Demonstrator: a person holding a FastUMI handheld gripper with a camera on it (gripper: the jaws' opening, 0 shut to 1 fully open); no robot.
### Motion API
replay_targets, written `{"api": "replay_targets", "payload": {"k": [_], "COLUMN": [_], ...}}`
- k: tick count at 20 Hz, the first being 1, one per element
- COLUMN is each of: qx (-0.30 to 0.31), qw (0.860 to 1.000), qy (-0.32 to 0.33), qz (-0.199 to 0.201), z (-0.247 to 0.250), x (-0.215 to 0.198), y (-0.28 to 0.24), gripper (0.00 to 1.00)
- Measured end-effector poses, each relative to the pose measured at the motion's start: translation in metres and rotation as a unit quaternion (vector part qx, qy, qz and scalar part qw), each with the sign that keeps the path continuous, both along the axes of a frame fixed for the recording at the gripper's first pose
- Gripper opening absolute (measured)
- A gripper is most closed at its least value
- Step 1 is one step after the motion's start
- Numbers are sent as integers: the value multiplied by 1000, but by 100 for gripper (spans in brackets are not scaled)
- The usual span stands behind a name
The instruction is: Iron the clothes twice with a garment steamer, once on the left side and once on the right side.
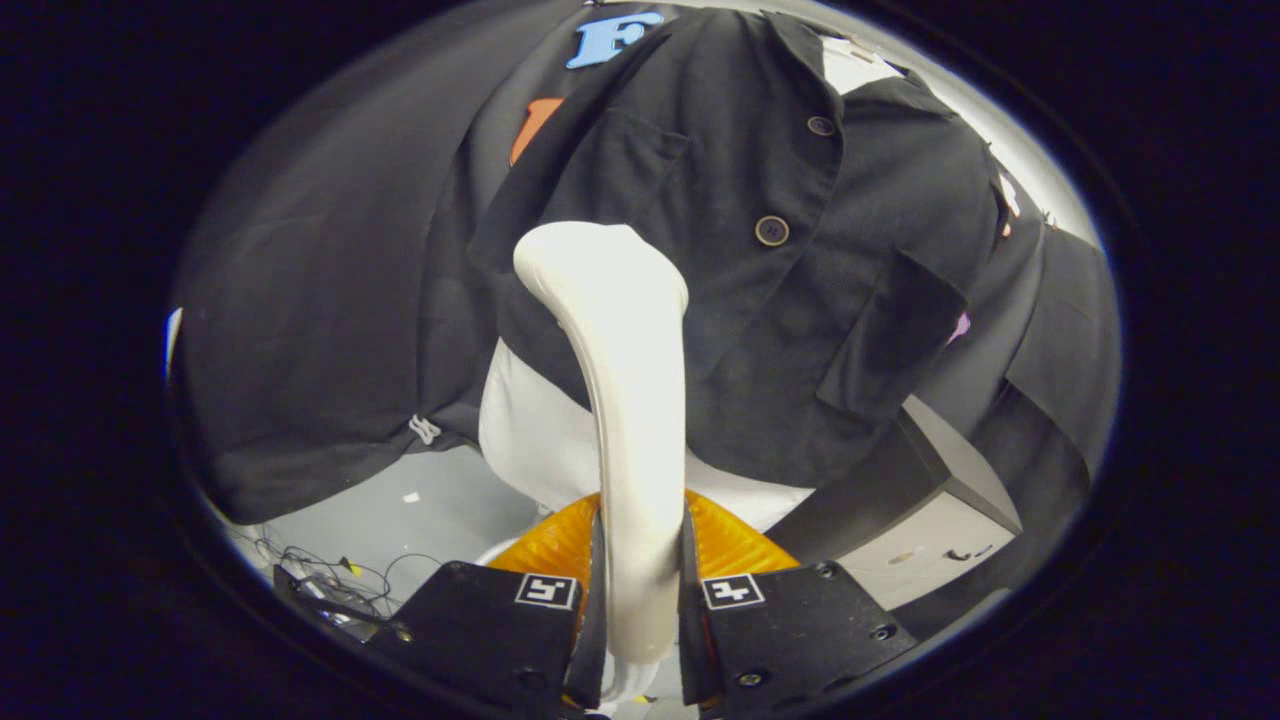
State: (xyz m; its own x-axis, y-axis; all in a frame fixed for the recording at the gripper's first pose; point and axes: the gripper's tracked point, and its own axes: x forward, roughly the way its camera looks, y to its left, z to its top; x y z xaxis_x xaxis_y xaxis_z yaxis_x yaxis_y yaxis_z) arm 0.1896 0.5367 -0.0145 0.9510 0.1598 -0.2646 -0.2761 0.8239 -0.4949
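My gripper (640, 560) is shut on the white handle of the garment steamer (620, 400), which rises from between the fingers and curves forward. Its head rests against the dark button-up jacket (760, 300) hanging just ahead, on the panel left of the button row, below a chest pocket. Two round buttons (771, 230) run up the jacket's front. A white garment (540, 440) shows below the jacket's hem. An orange ribbed part (730, 545) sits behind the handle, just beyond the fingers.
A white cabinet (930, 545) with a dark top stands beyond the right finger. Cables (330, 580) lie on the pale floor beyond the left finger. Black cloth hangs behind and left of the jacket.
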Motion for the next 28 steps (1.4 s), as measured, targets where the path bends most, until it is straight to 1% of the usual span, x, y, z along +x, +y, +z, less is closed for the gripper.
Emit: {"api": "replay_targets", "payload": {"k": [3,6,10,12,15,17,20,24,28], "qx": [21,46,93,115,158,184,206,233,257], "qw": [1000,998,995,993,987,983,977,970,963], "qy": [3,3,-6,-13,-16,-9,-2,8,26], "qz": [15,34,37,26,-4,-27,-55,-75,-77], "z": [13,34,67,79,83,80,69,48,20], "x": [-16,-38,-66,-82,-103,-114,-133,-156,-165], "y": [-17,-48,-119,-168,-255,-319,-406,-491,-536], "gripper": [32,32,32,32,32,32,32,32,32]}}
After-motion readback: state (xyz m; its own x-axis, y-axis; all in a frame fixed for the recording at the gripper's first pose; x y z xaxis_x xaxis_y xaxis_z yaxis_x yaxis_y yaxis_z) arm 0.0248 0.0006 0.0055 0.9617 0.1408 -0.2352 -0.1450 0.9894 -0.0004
